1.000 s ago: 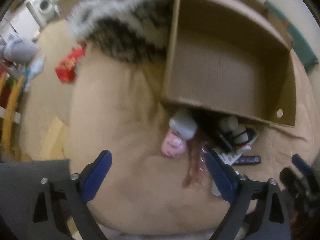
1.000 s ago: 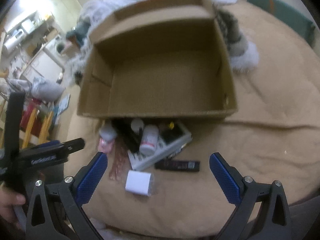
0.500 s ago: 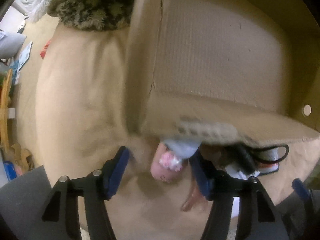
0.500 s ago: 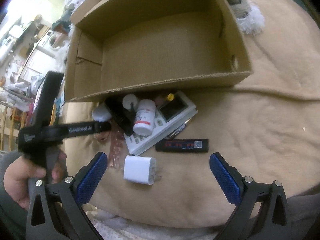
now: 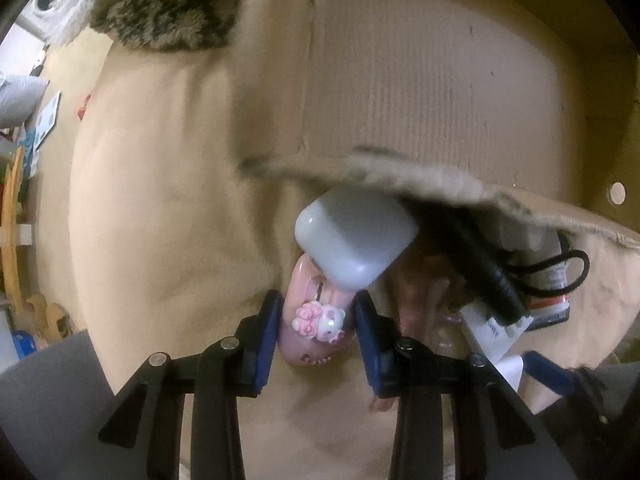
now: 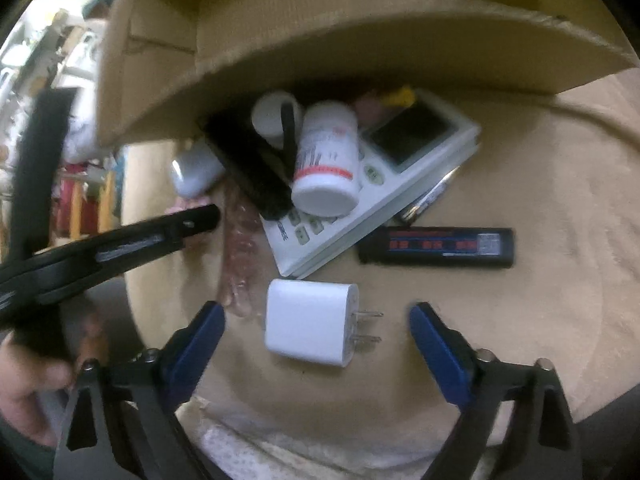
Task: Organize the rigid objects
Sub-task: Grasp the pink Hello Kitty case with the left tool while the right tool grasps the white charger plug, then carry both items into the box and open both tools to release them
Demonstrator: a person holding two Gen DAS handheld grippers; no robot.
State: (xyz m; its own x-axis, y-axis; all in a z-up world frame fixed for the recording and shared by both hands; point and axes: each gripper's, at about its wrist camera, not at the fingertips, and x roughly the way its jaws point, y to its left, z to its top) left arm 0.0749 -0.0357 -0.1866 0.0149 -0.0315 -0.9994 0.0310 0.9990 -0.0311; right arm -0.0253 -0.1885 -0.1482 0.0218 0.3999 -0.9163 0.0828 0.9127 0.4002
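Observation:
My left gripper [image 5: 316, 312] is shut on a pink case with a cartoon charm [image 5: 316, 322], which lies on the tan blanket under a grey-white earbud case [image 5: 354, 244]. My right gripper [image 6: 316, 320] is open, its fingers either side of a white plug charger [image 6: 310, 328] without touching it. Beyond lie a white remote [image 6: 380, 184], a white pill bottle [image 6: 326, 160], a black battery bar [image 6: 436, 247] and a black device [image 6: 248, 168]. The open cardboard box [image 6: 360, 52] stands just behind them. The left gripper [image 6: 132, 240] also shows in the right wrist view.
A black cable and plug [image 5: 488, 276] lie right of the earbud case. A leopard-print furry throw [image 5: 168, 4] lies at the box's far left corner. The blanket's edge drops off to the left, with clutter on the floor [image 5: 24, 160].
My left gripper moved in and closed onto the pink case. My right gripper dropped lower and its fingers narrowed around the white charger.

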